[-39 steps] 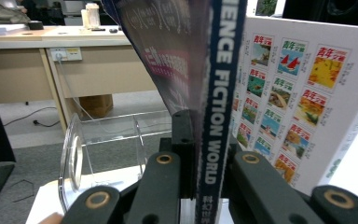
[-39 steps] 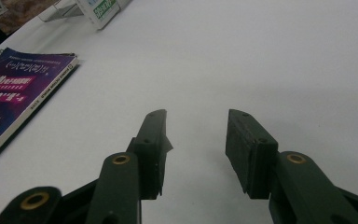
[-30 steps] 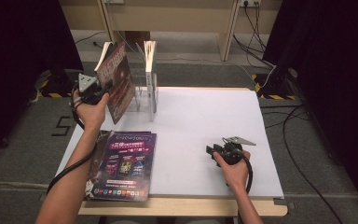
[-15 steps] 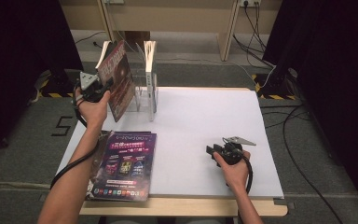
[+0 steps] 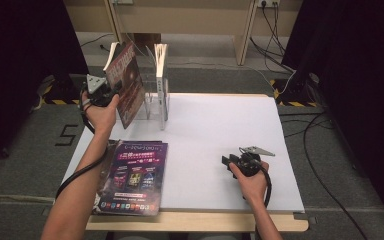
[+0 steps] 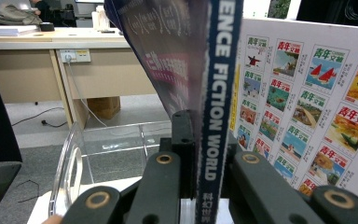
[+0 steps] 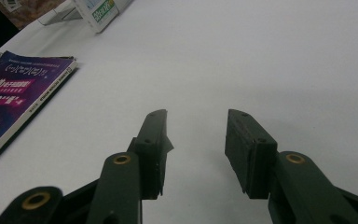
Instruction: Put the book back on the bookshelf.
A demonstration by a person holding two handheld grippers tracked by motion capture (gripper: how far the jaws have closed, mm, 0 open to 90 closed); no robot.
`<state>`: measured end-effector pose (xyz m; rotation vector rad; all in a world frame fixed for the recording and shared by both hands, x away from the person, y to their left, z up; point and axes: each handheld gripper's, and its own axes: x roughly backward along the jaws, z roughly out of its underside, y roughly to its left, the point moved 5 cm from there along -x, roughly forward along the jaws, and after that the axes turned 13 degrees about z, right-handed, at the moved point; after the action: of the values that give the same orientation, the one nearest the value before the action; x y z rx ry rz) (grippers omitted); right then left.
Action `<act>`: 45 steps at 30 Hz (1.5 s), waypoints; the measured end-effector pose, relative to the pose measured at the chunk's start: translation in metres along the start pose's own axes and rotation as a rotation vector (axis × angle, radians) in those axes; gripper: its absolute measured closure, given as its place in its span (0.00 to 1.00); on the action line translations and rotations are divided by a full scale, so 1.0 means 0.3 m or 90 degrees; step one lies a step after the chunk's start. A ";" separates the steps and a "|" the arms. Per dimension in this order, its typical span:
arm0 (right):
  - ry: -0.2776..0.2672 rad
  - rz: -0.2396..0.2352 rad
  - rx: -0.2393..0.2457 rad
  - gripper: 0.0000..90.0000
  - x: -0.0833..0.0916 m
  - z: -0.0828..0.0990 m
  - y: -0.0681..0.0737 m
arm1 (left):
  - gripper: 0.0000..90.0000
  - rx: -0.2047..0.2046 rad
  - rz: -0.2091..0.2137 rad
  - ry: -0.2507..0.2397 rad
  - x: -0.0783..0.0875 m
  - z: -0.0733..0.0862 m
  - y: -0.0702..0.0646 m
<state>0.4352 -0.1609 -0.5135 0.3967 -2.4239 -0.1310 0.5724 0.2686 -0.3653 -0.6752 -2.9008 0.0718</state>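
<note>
My left gripper point(image 5: 111, 95) is shut on the spine of a magazine point(image 5: 128, 82), held upright and tilted over the clear acrylic rack point(image 5: 156, 102) at the table's far left. In the left gripper view the blue spine point(image 6: 216, 112) reading "FICTION WORLD" is clamped between the jaws, and the rack's curved divider point(image 6: 70, 163) stands to the left. Another magazine point(image 5: 160, 75) stands upright in the rack; its back cover with small pictures point(image 6: 317, 107) faces the left gripper. My right gripper point(image 5: 228, 161) rests on the table at the right, open, with nothing between its fingers point(image 7: 156, 140).
A stack of purple-covered magazines point(image 5: 132, 175) lies flat at the table's front left, its corner point(image 7: 23, 93) also in the right gripper view. The white tabletop point(image 5: 220, 125) spreads between the two hands. Cables trail over the floor to the right.
</note>
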 end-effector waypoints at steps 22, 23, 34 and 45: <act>0.000 -0.001 -0.004 0.66 0.000 0.001 -0.003 | 0.93 0.005 -0.008 0.000 -0.049 -0.011 0.012; 0.001 -0.002 -0.003 0.66 0.000 0.001 -0.004 | 0.93 0.005 -0.009 0.000 -0.052 -0.011 0.011; 0.001 -0.001 -0.006 0.66 -0.002 0.001 -0.009 | 0.93 0.008 -0.016 -0.002 -0.076 -0.010 0.016; 0.004 -0.001 -0.005 0.66 -0.002 0.003 -0.008 | 0.93 0.006 -0.026 -0.006 -0.092 0.001 0.020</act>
<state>0.4356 -0.1631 -0.5151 0.3952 -2.4157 -0.1396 0.5995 0.2618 -0.3700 -0.6163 -2.9197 0.0829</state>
